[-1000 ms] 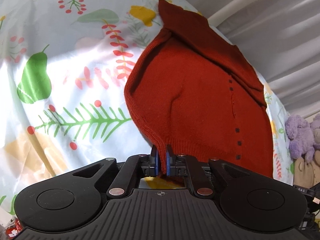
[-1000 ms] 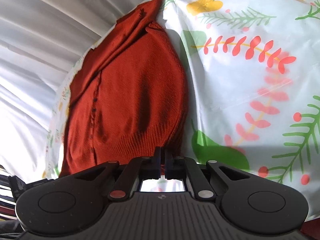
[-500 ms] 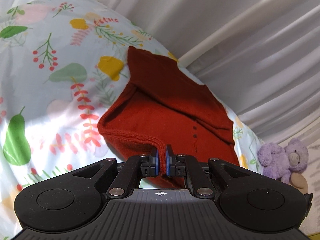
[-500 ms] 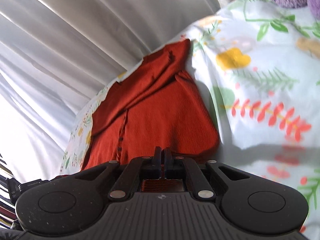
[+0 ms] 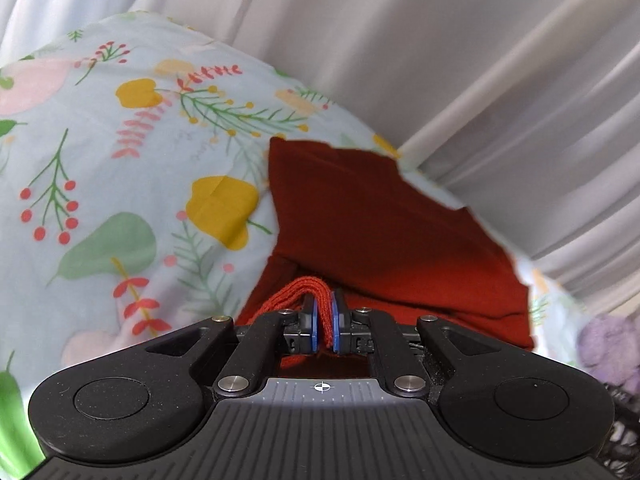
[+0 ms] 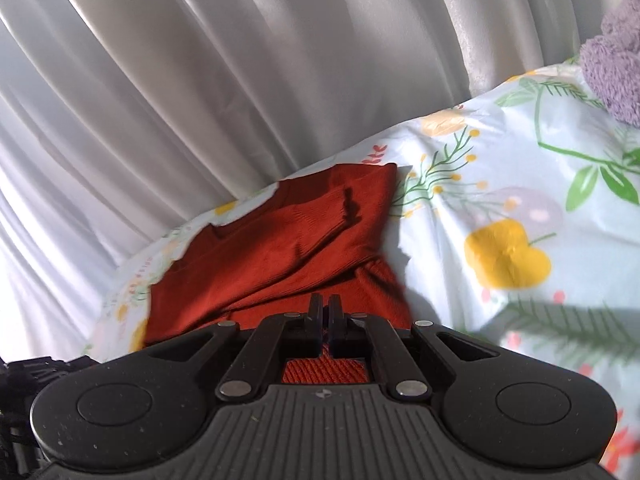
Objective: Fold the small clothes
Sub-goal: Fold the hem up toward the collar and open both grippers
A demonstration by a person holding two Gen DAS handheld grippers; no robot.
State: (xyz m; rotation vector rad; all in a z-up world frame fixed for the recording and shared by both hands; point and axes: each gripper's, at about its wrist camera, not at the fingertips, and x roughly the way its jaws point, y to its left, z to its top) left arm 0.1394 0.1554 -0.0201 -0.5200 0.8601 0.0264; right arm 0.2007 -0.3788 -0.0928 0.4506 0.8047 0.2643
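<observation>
Just 1 sweater [image 5: 384, 232], 2 tongs [image 5: 324, 316] [image 6: 325, 312]

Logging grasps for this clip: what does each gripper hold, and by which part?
Both hold the red knit garment: left gripper pinches its ribbed hem edge; right gripper is shut on its edge too.

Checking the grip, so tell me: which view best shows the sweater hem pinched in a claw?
The left wrist view: the red sweater's ribbed hem sits between the left claw's blue pads. The right wrist view shows only fabric behind its shut fingers.
</observation>
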